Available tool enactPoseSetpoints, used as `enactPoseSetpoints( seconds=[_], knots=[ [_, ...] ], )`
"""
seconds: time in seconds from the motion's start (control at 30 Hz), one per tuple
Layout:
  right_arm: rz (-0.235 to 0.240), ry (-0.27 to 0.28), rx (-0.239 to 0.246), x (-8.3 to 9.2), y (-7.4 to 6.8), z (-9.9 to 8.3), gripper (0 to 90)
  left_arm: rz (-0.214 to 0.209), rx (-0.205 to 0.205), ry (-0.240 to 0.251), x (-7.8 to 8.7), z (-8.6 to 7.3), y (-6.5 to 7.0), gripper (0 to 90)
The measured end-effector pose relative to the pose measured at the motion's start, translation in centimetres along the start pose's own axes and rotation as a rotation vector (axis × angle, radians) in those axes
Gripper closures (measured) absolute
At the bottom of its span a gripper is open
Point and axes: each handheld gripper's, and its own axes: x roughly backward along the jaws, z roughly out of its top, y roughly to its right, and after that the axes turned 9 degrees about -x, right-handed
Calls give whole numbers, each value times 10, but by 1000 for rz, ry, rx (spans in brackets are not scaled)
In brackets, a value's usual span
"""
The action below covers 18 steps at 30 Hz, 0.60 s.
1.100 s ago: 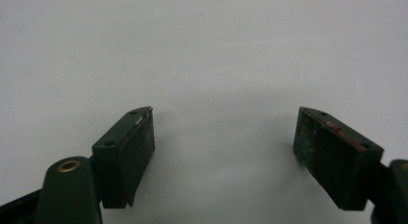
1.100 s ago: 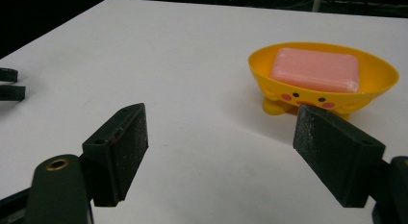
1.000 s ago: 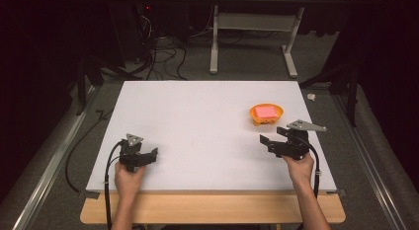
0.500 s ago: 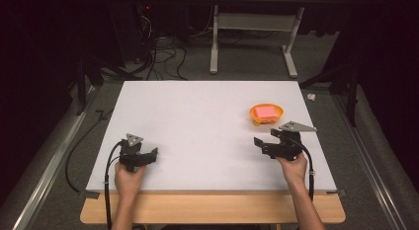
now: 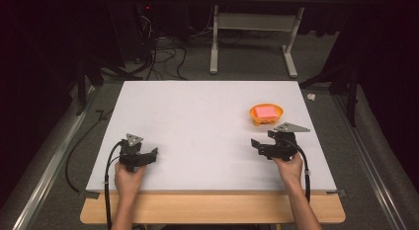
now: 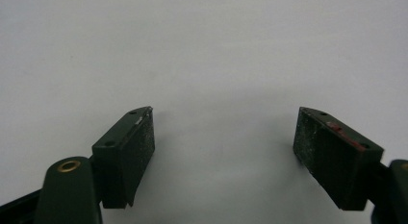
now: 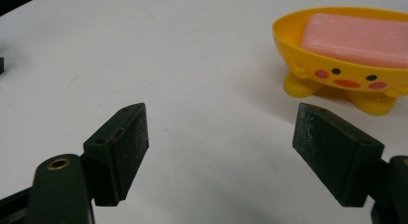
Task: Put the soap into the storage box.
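Surface: white board (image 5: 197, 126) laid flat on a wooden table (image 5: 212, 210), whose light wood shows as a strip along the near edge; the white top is matte, with a few faint scuffs.
Room: dark all round; grey floor (image 5: 375, 156) to either side, black cables (image 5: 163, 57) tangled on the floor beyond the far edge, and a pale metal stand (image 5: 249, 35) with two legs behind the table.
Rails: one grey metal rail (image 5: 47, 171) runs along the floor on the left, another on the right.
Soap dish: one, orange-yellow, shaped like a duck with small feet and a painted face (image 7: 349, 60); it stands on the right half of the board, toward the far side (image 5: 266, 114).
Soap: one pink bar (image 7: 358, 39) lying inside the dish, filling most of its hollow.
Grippers: two, one in each hand, both low over the near part of the board and well apart from each other.
Left gripper: at the near left (image 5: 141, 158); in the left gripper view its jaws stand spread wide (image 6: 223, 147) with bare white board between them, holding nothing.
Right gripper: at the near right (image 5: 264, 147), just on the near side of the dish; in the right gripper view its jaws are spread wide (image 7: 221, 144) and hold nothing, and the dish sits ahead and off to the right of them, not touched.
Hands: two, forearms coming in from the near edge.
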Motion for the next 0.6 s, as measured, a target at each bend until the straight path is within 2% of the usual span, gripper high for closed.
enactPoseSetpoints(
  seconds=[0.33,0.6],
  knots=[
    [-11,-36,-6,-12,1,-4,211,0,0,0,0,0,0,226],
    [-50,-70,24,-24,2,-8,211,0,0,0,0,0,0,226]
  ],
)
